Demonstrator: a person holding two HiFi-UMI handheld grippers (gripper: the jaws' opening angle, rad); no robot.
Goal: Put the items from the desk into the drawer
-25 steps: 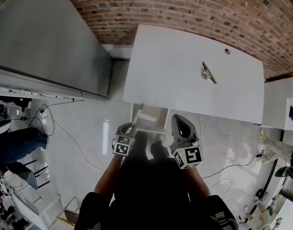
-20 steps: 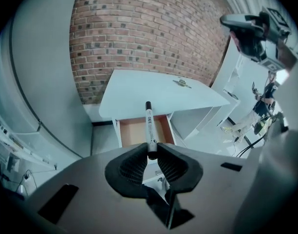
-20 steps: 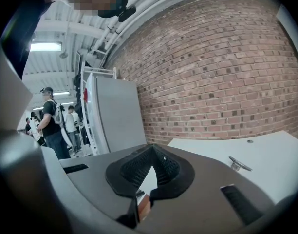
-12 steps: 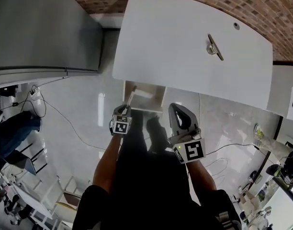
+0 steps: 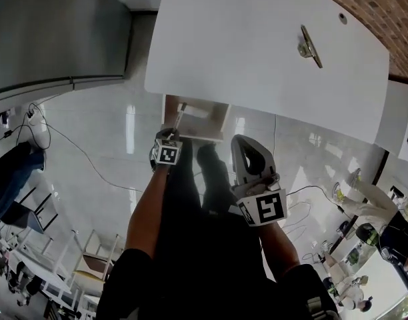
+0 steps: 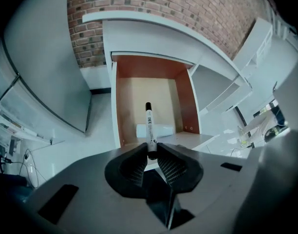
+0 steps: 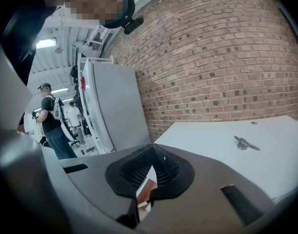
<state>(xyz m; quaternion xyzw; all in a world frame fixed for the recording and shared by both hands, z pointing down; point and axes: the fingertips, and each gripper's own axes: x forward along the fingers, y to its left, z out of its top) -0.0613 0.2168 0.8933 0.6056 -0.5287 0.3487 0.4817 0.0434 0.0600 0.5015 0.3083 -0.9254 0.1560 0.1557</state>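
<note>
1. So, the white worktop [image 5: 257, 52] is nearly bare. One metal piece [image 5: 309, 45] lies on it, well apart from both grippers, and it seems to be the one item left to move.
2. The drawer [image 6: 149, 94] under the worktop's near edge stands open. A white, tube-like item [image 6: 161, 129] already lies on its floor, so part of the job looks done.
3. The left gripper [image 6: 152, 155] points steeply down at the drawer, its jaws closed to a narrow gap and clamped on the lower end of a black-capped marker [image 6: 149, 123]. The marker's tip hangs over the drawer's opening, not yet set down - I judge this the delivery step, roughly mid-task.
4. The right gripper [image 7: 151, 152] is held beside it with its pads pressed together and nothing between them.
5. Against the frame a second ago, the left gripper has dropped - marker and all - from above the drawer's front towards its inside, and the right one has sunk a little too. The metal piece has not shifted on the worktop.
</note>
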